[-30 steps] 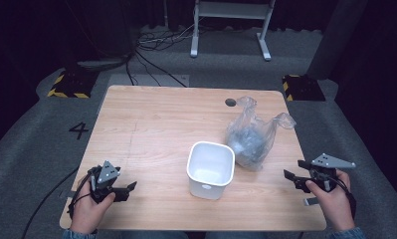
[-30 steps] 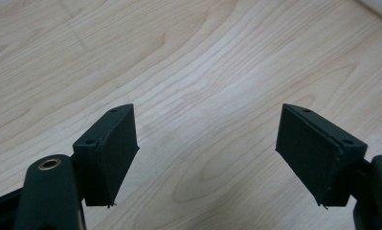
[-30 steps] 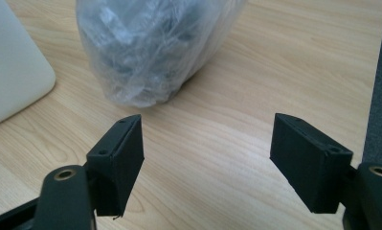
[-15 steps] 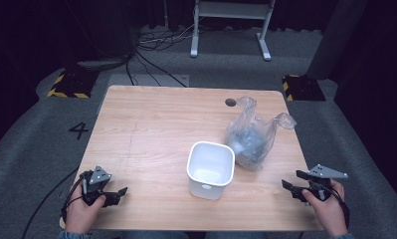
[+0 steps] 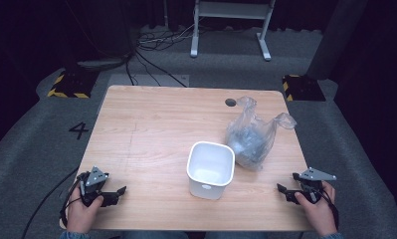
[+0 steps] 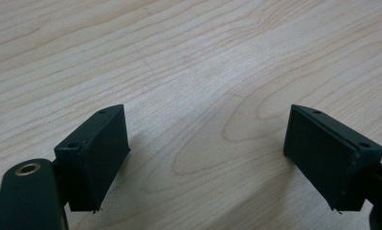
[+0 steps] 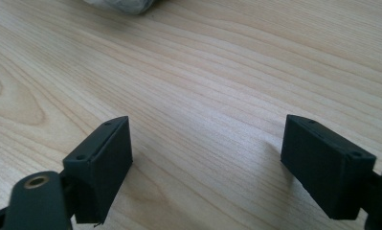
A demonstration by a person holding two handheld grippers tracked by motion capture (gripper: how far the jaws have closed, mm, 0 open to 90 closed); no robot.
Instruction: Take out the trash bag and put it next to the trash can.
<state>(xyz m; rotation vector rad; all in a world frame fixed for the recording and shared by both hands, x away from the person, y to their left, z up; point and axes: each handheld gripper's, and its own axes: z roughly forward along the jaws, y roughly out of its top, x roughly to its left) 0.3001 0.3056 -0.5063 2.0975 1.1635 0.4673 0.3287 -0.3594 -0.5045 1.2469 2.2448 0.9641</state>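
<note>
I see my left gripper (image 5: 117,191) at the lower left of the high view, low over the wooden table (image 5: 151,129), its jaws just spread wide with bare wood between them. My right gripper (image 5: 283,191) sits lower right, jaws likewise just opened, gripping nothing. The white tub (image 5: 210,169) stands centre frame, between both grippers; the knotted clear plastic bag (image 5: 253,137) lies just beside it, upper right.
</note>
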